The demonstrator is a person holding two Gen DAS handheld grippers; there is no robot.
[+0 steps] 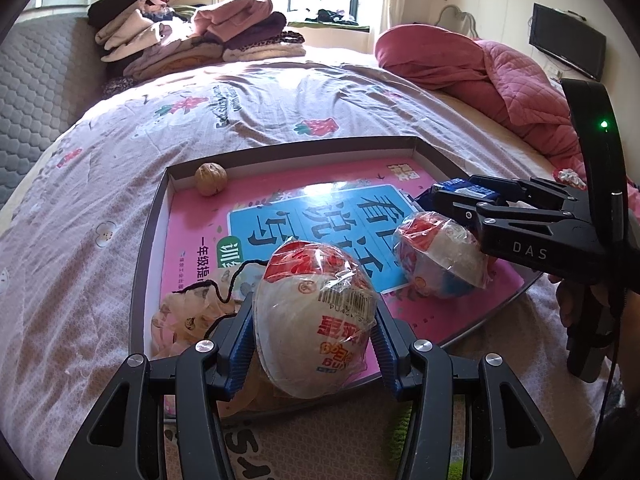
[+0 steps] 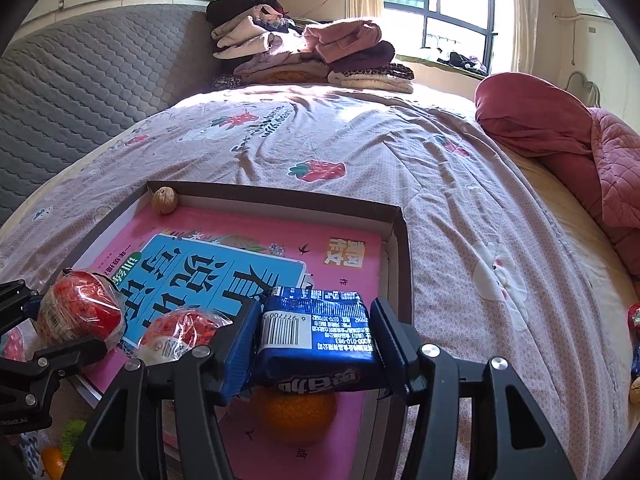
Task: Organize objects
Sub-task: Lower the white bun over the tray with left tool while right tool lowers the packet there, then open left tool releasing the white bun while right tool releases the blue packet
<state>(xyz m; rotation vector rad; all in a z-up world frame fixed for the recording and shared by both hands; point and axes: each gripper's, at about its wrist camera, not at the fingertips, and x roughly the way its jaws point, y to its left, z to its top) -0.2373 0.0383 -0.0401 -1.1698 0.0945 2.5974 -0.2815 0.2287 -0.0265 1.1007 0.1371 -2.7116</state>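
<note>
My left gripper (image 1: 314, 308) is shut on a plastic-wrapped white and red egg-shaped snack (image 1: 316, 312), held over the near part of a shallow cardboard tray (image 1: 152, 216). A second wrapped egg snack (image 1: 436, 256) lies on the pink book (image 1: 208, 216) inside the tray. My right gripper (image 2: 318, 312) is shut on a blue snack packet (image 2: 316, 328) with a barcode, above an orange (image 2: 296, 416) on the book. In the right wrist view the left gripper (image 2: 68, 324) and its egg snack (image 2: 80, 312) show at the left. A walnut (image 2: 164, 199) sits in the tray's far left corner.
A small patterned pouch with a black cord (image 1: 188, 312) lies at the tray's near left. The tray rests on a strawberry-print bedspread (image 2: 360, 152). Folded clothes (image 1: 192, 36) are stacked at the bed's far side, a red quilt (image 1: 480, 68) at the right. Small items (image 2: 634, 320) lie at the right edge.
</note>
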